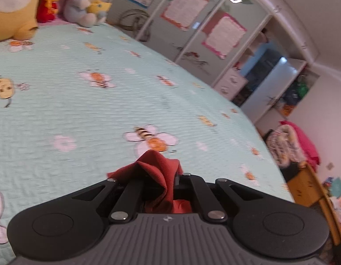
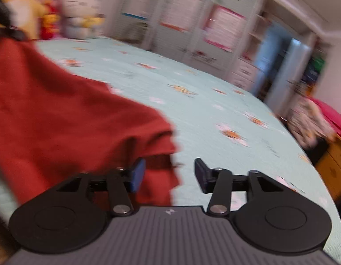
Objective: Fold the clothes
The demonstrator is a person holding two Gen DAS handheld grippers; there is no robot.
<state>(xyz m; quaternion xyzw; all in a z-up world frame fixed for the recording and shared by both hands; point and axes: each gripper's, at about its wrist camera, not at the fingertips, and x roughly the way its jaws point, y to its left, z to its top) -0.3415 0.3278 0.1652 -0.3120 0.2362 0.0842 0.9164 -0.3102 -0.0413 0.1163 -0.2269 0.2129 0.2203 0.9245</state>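
Currently we are clamping the left gripper point(image 1: 164, 182) on a bunched corner of the red garment point(image 1: 157, 167). Its jaws are drawn together, and the cloth is rising between them in a peaked, creased fold, with more of it hanging down behind the fingers.

We are holding the right gripper point(image 2: 169, 174) with its jaws spread apart and gripping nothing. The left blue pad point(image 2: 137, 174) is sitting against the near edge of the red garment point(image 2: 60, 114), while the right pad point(image 2: 201, 174) is hanging over bare bedspread.

In the right wrist view, we are seeing the garment as a broad, plain, dark red sheet of soft fabric. It is spreading from the upper left edge of the frame down toward the gripper, lifted at the far left and draping in loose folds near the pads. This view is motion-blurred, so we cannot tell seams or the type of garment.

Beneath both grippers, the pale green bedspread point(image 1: 93, 110) with bee and flower prints is covering the bed. Plush toys point(image 1: 82, 2) are sitting at its far end, and a white wardrobe point(image 1: 192, 33) is standing beyond the far side.
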